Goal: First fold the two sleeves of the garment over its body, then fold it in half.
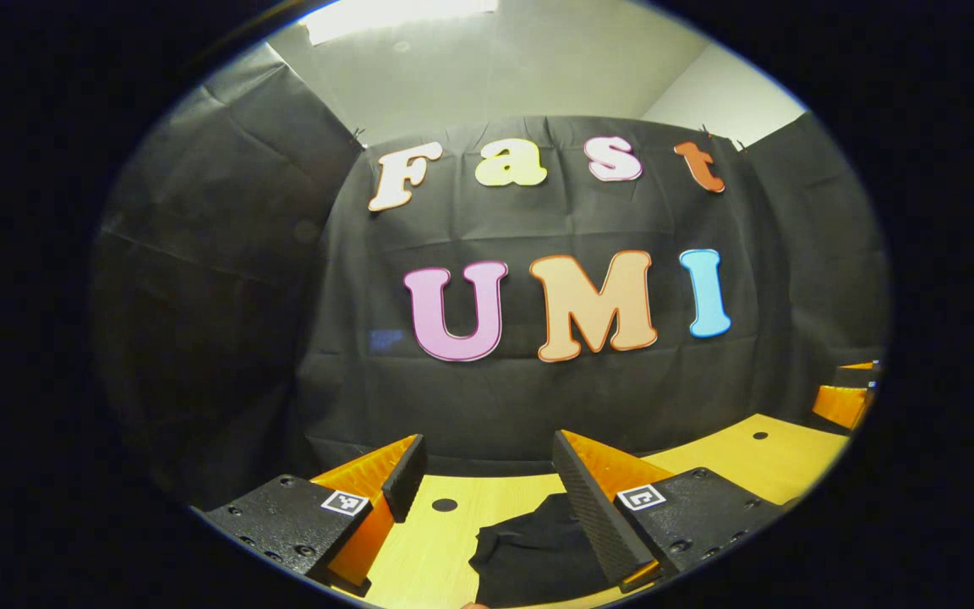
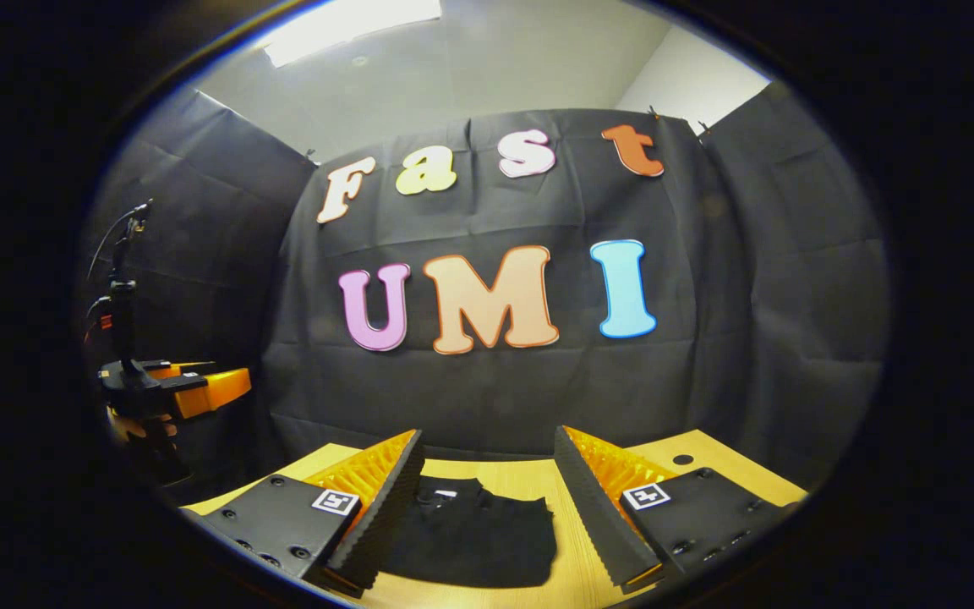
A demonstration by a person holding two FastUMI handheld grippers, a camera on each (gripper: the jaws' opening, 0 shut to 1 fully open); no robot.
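Note:
A black garment (image 1: 538, 550) lies bunched and flat on the wooden table (image 1: 757, 461), low in the left gripper view, partly behind the right finger. My left gripper (image 1: 487, 465) is held above it, open, nothing between its fingers. In the right gripper view the same black garment (image 2: 474, 533) lies on the table (image 2: 571, 558) with a small label near its far edge. My right gripper (image 2: 487, 461) hovers over it, open and empty. The left gripper (image 2: 174, 385), held by a hand, shows at the far left of that view.
Black cloth walls close the booth behind and beside the table. The table has small round holes (image 1: 444, 505). The other gripper's body (image 1: 846, 397) shows at the right edge of the left gripper view. A cable stand (image 2: 123, 279) rises at far left.

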